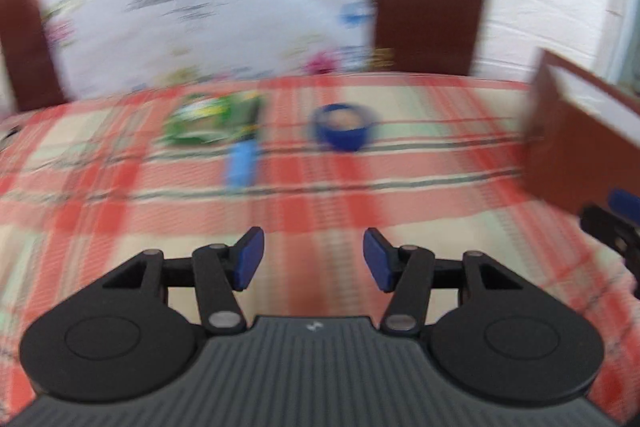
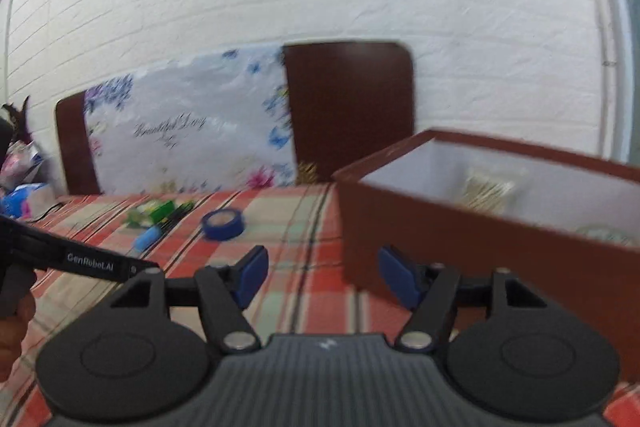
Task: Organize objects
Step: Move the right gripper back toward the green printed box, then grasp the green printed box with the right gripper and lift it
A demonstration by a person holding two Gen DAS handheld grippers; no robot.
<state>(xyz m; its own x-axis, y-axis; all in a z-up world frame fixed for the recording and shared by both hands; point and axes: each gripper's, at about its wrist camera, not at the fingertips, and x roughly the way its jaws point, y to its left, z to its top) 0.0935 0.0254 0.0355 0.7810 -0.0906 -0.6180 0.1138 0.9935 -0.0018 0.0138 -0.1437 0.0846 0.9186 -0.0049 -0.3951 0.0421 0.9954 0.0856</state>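
A blue tape roll [image 1: 343,127] lies on the red plaid tablecloth [image 1: 320,195], with a green packet [image 1: 208,121] and a light blue pen-like object [image 1: 240,163] to its left. My left gripper [image 1: 314,259] is open and empty, well short of them. A brown box [image 2: 500,227] with a white inside stands at the right; it holds pale items [image 2: 488,191]. My right gripper [image 2: 322,277] is open and empty, its right finger close to the box's near corner. The tape roll [image 2: 223,223], packet [image 2: 160,213] and blue object [image 2: 148,238] show left of the box.
Two brown chair backs [image 2: 352,107] stand behind the table, with a floral cloth [image 2: 188,139] draped over the left one, against a white brick wall. The box edge [image 1: 576,143] and the right gripper's tip [image 1: 616,223] show at the right of the left wrist view. Clutter [image 2: 24,183] lies far left.
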